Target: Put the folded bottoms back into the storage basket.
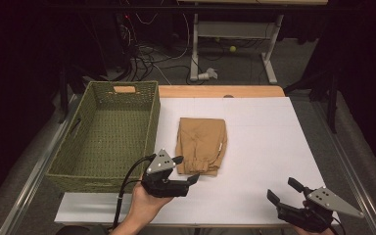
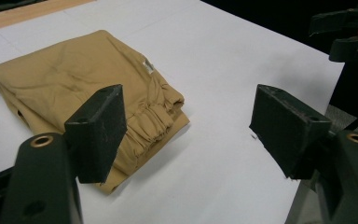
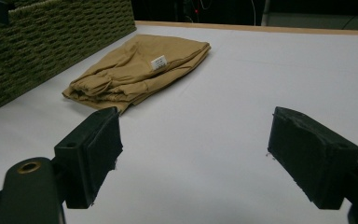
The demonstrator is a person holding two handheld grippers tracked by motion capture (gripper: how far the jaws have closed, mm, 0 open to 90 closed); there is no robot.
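Note:
A folded tan garment (image 1: 201,144) with a small white label lies in the middle of the white table top (image 1: 264,142). In the left gripper view the garment (image 2: 74,88) is just beyond the jaws, its elastic hem nearest. My left gripper (image 1: 186,169) is held in a hand at the garment's near left corner, jaws wide apart with nothing between them. My right gripper (image 1: 284,190) hovers over the table's near right corner, open and empty. From there the garment (image 3: 140,70) lies well ahead to the left.
A green woven basket (image 1: 105,134) stands empty along the table's left side, right beside the garment. A wooden strip (image 1: 220,91) borders the far edge. Beyond the table are a desk frame and cables on the floor.

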